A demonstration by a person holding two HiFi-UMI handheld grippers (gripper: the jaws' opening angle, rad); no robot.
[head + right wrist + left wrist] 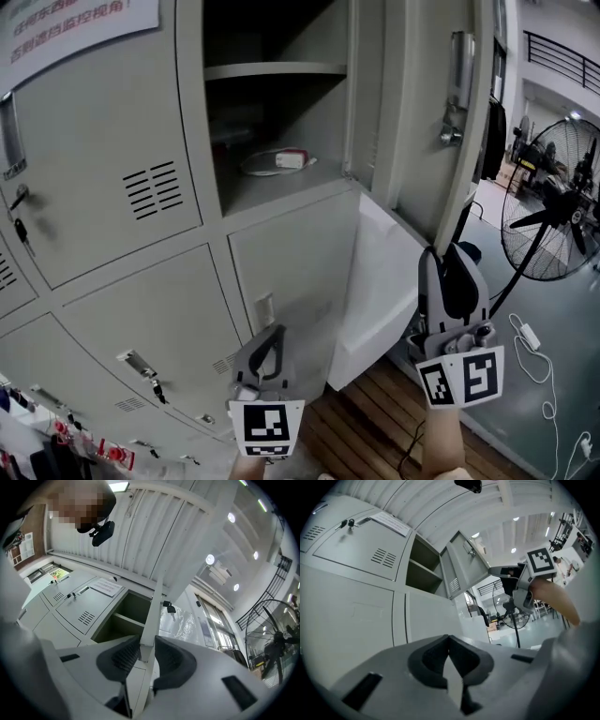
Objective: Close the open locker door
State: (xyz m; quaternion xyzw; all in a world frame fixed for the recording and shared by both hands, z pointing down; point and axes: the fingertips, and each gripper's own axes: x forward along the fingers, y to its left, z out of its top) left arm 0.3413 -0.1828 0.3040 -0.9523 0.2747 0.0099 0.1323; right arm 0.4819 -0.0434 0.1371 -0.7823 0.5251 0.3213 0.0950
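The grey locker door (pixel 427 122) stands swung out to the right of its open compartment (pixel 272 112), with a handle and a key on its face. My right gripper (pixel 448 258) reaches up to the door's lower edge. In the right gripper view the door's (pixel 152 616) thin edge runs between the two dark pads, and my right gripper (pixel 146 651) is shut on it. My left gripper (pixel 267 339) hangs lower, in front of the closed lower lockers. Its pads (pixel 436 656) meet at the tips with nothing between them. The left gripper view also shows the open door (pixel 464 566).
A white coiled cable and a small box (pixel 281 161) lie inside the open compartment. A white panel (pixel 380 281) juts out below it, seemingly another open door. A standing fan (pixel 553 206) and floor cables (pixel 534 347) are at the right. Keys hang in the lower lockers (pixel 141 367).
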